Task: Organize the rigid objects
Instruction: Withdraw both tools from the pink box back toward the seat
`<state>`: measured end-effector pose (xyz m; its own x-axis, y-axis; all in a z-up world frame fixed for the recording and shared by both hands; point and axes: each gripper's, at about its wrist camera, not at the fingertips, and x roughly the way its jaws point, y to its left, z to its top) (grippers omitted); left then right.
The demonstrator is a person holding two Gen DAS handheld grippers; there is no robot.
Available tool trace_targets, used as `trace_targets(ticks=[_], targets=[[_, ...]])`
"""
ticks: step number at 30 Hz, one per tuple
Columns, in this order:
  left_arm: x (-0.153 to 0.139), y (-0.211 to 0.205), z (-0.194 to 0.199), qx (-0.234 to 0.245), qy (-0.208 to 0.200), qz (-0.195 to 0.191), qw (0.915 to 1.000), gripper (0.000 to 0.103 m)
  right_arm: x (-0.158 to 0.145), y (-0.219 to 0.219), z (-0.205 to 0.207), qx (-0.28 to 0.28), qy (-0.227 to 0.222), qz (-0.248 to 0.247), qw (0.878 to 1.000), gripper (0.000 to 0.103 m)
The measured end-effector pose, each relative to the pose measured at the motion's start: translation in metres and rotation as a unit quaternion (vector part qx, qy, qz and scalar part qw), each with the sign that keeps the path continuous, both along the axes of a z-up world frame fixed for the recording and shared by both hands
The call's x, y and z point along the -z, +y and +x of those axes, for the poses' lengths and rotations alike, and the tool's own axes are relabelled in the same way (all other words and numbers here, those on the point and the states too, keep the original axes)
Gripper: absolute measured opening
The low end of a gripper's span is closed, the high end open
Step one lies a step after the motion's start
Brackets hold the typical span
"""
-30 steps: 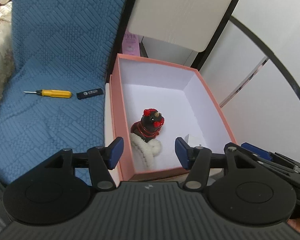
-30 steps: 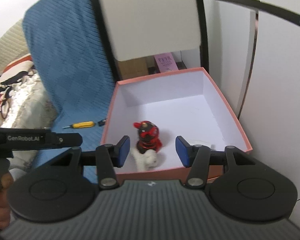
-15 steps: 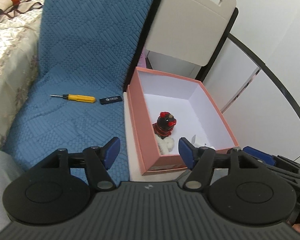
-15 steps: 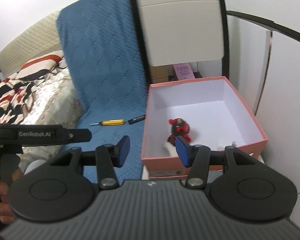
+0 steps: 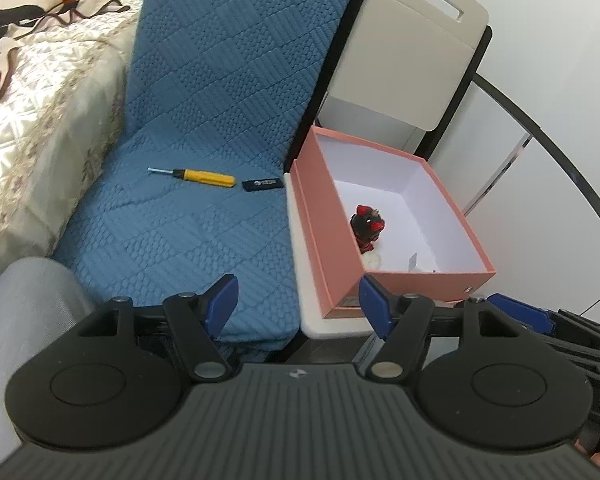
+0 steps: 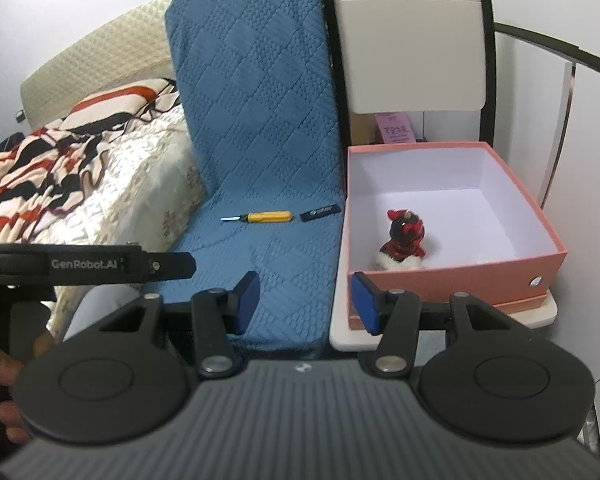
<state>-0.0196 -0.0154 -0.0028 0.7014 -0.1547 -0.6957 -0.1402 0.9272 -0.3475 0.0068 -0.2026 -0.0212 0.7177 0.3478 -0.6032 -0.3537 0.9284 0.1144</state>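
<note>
Both grippers are just hanging there with nothing in them: left gripper spread wide, right gripper partly apart. Yellow screwdriver and black USB stick sit mid-frame on the blue cover; the figurine stands inside the pink box at right.

A blue quilted cover with a checker-like weave carries a yellow-handled screwdriver and a black stick near its right edge. The box is salmon pink outside, white inside, holding a black-and-red figure on white fluff. The bedding shows red, black and cream stripes.
</note>
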Motion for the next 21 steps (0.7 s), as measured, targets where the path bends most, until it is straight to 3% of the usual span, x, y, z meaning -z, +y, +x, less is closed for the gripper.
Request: trace_targets(ticks=[8,21], targets=[[0.008,0.014,-0.003,-0.012,0.007,-0.002,0.9999,0.072,0.004,0.011,0.002,-0.012,0.001,-0.007,1.000,0.054],[0.029,0.033,0.051,0.000,0.034,0.024,0.9991,0.072,0.013,0.038,0.051,-0.014,0.032,-0.011,0.999,0.054]])
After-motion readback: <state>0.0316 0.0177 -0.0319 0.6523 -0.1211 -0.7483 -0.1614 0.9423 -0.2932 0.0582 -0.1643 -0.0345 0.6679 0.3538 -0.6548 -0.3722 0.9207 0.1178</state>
